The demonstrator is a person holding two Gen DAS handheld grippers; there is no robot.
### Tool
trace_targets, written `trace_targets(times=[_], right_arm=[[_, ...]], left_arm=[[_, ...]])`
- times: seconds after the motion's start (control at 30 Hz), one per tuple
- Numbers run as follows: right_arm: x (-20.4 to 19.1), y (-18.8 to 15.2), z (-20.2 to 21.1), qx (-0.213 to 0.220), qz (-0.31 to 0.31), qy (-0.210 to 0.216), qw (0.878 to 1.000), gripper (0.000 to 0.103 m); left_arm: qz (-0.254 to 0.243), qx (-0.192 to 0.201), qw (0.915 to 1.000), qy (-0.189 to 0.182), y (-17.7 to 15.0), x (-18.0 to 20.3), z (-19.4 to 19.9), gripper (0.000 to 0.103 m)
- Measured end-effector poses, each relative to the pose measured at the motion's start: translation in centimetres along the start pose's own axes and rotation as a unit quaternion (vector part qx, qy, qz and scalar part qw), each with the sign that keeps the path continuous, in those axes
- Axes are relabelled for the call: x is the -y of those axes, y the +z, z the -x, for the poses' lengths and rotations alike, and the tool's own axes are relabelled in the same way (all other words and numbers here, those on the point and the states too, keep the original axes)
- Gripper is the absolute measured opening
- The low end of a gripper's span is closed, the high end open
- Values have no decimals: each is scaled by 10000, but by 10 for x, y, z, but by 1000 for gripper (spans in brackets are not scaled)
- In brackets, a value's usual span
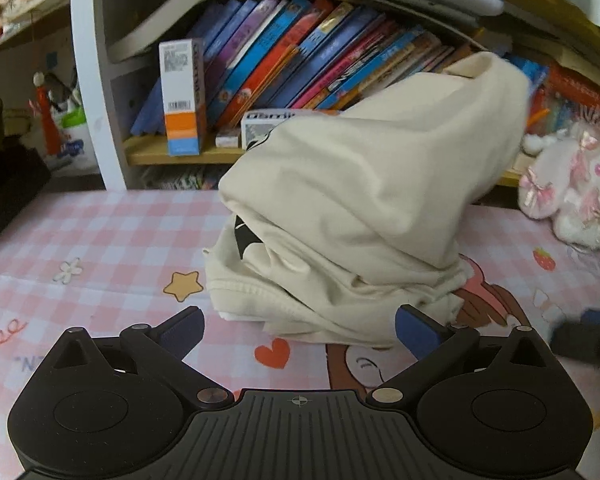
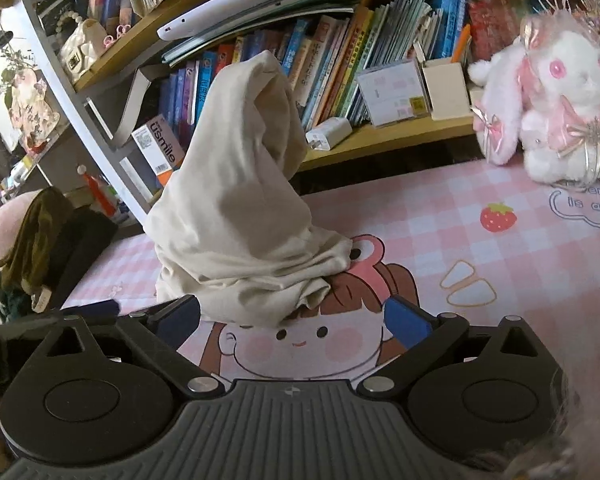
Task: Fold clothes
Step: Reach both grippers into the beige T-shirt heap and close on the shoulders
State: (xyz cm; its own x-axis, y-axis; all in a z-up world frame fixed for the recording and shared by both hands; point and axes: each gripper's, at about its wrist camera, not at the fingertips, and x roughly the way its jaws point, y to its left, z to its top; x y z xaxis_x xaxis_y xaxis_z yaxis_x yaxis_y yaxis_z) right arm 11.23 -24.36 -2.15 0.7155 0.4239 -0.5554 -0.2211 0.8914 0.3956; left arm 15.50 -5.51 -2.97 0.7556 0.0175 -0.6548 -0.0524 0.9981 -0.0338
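The left claw (image 1: 298,330) is released, with the cream garment (image 1: 340,216) at its 12 o'clock, heaped in a peak on the worktop (image 1: 100,232) (not flat). The right claw (image 2: 292,318) is released too. I judge the next move needs spreading the cloth.

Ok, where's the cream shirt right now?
In both wrist views the cream shirt stands heaped on the pink checked mat, ahead of both open hand-held grippers, before the bookshelf.

leaning books (image 1: 300,60) behind plush rabbit (image 2: 556,108) on pink mat (image 2: 440,208).
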Motion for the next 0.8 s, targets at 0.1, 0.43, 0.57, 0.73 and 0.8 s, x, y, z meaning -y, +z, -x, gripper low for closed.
trace_targets(times=[0.1, 0.43, 0.57, 0.73, 0.8], right_arm=[[-1, 0, -2, -124, 359, -55, 9993, 99], [-39, -13, -20, -284, 2266, -47, 9736, 95], [-55, -24, -19, 21, 3058, -196, 9519, 94], [-73, -39, -17, 369, 3943, -414, 9173, 72], [-80, -45, -16, 507, 4286, -500, 9007, 26]], left_arm=[[104, -109, 9999, -67, 7, -6, -13, 92], [742, -63, 9909, -1120, 28, -22, -6, 9], [752, 218, 9801, -1824, 28, -19, 32, 9], [546, 196, 9713, -2307, 20, -6, 57, 10], [313, 112, 9747, -2212, 18, -5, 62, 19]])
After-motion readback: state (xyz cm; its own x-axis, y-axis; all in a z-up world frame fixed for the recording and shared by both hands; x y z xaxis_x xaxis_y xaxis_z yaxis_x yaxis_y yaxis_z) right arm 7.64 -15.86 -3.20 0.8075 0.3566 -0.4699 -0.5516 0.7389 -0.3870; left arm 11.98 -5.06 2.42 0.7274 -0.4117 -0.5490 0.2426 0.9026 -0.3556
